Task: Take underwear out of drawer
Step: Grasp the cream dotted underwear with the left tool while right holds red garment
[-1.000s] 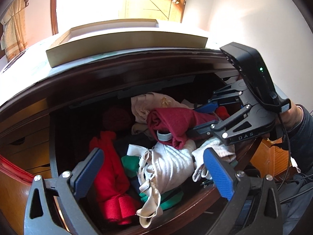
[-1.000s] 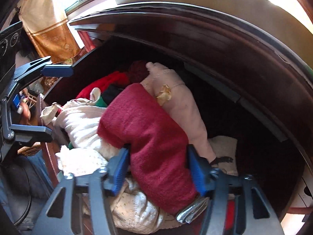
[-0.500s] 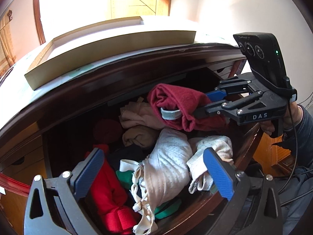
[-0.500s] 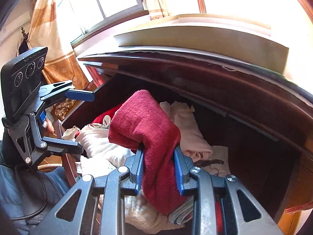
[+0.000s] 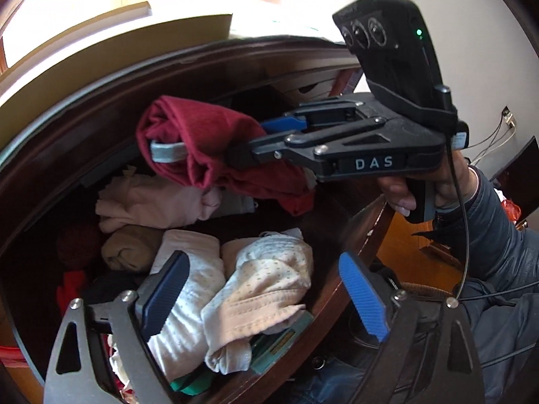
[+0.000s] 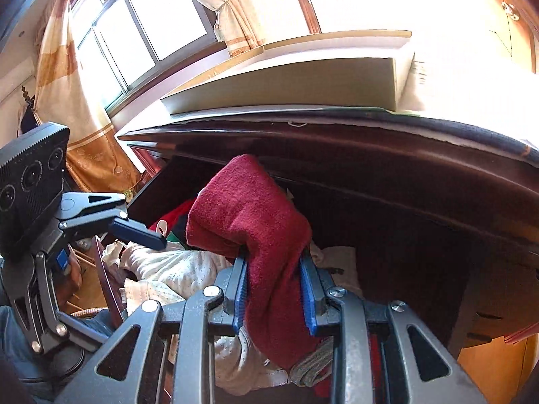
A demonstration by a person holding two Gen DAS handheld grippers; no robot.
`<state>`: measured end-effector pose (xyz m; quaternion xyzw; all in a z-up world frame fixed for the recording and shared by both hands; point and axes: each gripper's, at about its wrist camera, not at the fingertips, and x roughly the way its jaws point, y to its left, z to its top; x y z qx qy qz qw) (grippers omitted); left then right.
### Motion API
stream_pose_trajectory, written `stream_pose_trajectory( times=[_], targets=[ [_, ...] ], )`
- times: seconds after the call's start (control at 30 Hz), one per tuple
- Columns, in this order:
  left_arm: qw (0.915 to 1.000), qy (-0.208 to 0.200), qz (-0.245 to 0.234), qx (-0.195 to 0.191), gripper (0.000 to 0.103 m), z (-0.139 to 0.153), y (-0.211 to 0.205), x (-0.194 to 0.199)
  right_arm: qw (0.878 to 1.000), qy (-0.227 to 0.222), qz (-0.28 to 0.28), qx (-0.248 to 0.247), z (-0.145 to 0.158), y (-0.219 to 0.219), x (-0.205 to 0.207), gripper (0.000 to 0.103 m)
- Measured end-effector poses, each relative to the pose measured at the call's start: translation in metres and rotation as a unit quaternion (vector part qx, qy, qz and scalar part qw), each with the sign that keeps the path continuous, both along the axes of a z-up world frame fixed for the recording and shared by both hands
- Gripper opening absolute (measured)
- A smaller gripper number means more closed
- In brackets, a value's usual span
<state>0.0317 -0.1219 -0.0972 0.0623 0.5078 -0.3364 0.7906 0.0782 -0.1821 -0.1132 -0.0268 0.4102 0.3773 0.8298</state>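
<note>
Filling the lower half of both views, the dark wooden drawer lies open, heaped with pale folded clothes. Above that heap, at frame centre, the maroon knit underwear with a grey waistband hangs lengthwise from the right tool, clamped narrowly on it. A second ago it lay among the clothes; now it is clear of them. The left tool holds nothing; its wide jaws have just been closing slightly over the white dotted garment.
</note>
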Motion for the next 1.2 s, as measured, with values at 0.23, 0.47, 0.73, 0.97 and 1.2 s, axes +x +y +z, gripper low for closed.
stream_pose_trajectory(
  times=[0.23, 0.47, 0.73, 0.97, 1.2],
  targets=[
    [0.9966, 0.062, -0.036, 0.040, 0.059, -0.026, -0.025, 0.009, 1.000, -0.010, -0.005, 0.013, 0.007, -0.010, 0.002, 0.029],
    [0.9959, 0.071, -0.030, 0.047, 0.045, -0.035, -0.030, 0.009, 1.000, -0.016, -0.008, 0.012, 0.009, -0.013, 0.000, 0.029],
    [0.9999, 0.009, 0.006, 0.007, 0.035, -0.016, -0.011, -0.011, 0.999, -0.035, -0.021, 0.007, 0.013, -0.012, -0.006, 0.029],
    [0.9966, -0.035, 0.051, -0.054, 0.035, 0.005, 0.019, -0.031, 0.998, -0.053, -0.026, 0.009, 0.016, -0.014, -0.014, 0.029],
    [0.9894, -0.078, 0.090, -0.084, 0.035, 0.017, 0.039, -0.044, 0.997, -0.072, -0.033, 0.012, 0.019, -0.017, -0.020, 0.029]
  ],
)
